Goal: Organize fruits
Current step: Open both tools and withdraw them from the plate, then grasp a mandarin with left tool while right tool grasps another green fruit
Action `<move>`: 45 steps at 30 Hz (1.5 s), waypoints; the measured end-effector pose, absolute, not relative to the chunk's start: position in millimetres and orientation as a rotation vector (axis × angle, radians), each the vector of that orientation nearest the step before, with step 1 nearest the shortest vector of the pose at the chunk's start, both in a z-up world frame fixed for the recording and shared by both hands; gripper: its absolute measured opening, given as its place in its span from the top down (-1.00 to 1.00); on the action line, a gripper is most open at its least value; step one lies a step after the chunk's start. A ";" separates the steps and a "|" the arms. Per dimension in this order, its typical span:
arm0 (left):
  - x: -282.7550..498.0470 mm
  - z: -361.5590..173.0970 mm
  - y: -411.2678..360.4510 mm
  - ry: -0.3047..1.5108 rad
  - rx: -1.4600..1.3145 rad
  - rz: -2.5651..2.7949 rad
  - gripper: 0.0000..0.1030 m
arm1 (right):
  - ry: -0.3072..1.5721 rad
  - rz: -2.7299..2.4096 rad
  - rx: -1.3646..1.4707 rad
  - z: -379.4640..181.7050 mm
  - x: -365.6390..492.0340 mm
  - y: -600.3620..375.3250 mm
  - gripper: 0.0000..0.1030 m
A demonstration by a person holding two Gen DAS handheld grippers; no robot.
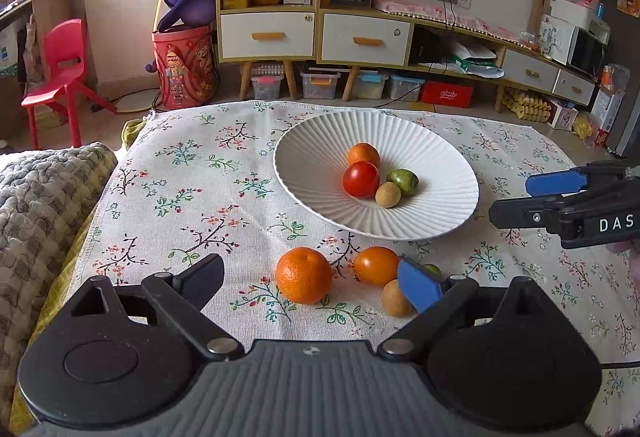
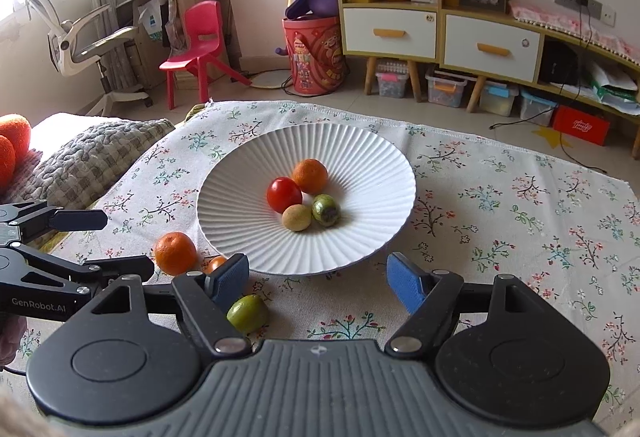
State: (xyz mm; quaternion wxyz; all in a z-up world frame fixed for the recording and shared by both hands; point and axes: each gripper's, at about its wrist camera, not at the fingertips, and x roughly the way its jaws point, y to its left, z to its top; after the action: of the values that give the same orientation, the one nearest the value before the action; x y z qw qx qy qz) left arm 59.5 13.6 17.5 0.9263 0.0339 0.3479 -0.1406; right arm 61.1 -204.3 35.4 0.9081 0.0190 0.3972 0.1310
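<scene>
Covering the bench, a floral cloth [image 1: 192,197] carries a ribbed white plate [image 1: 320,141] at centre. On the plate: mandarin [image 1: 363,154] at 12 o'clock, red tomato [image 1: 360,179] at 9, green fruit [image 1: 405,181] at 3, tan longan [image 1: 387,194] at 6. Off the plate's 6 o'clock rim lie a large mandarin [image 1: 304,280], orange tomato [image 1: 375,265], second longan [image 1: 394,299] and green fruit [image 2: 247,313]. Left tongs [image 1: 316,283] apart, empty. Right tongs [image 2: 318,283] apart, empty.

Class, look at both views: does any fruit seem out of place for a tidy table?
Yes. Four fruits lie loose on the cloth beside the plate: an orange, a tomato, a green fruit and a tan one. Four others already sit in it.
</scene>
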 end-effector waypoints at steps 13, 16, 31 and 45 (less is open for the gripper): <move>44.5 7.6 29.9 0.718 0.109 -0.247 -0.79 | 0.807 0.267 -0.015 28.6 46.0 -195.9 -0.77; 44.4 2.6 29.7 0.726 0.118 -0.243 -0.79 | 0.810 0.268 -0.013 25.5 43.3 -194.8 -0.80; 53.2 -40.1 27.9 0.770 0.143 -0.221 -0.79 | 0.847 0.315 -0.140 -15.6 30.8 -169.0 -0.80; 63.8 -47.4 29.2 0.729 0.117 -0.208 -0.80 | 0.817 0.349 -0.148 -28.3 32.9 -163.1 -0.73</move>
State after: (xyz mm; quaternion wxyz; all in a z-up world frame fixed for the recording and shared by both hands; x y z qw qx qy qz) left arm 63.8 29.2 -47.4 0.9273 0.0572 0.3557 -0.1017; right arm 32.9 -163.1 -28.3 0.9003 -0.0716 0.3949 0.1685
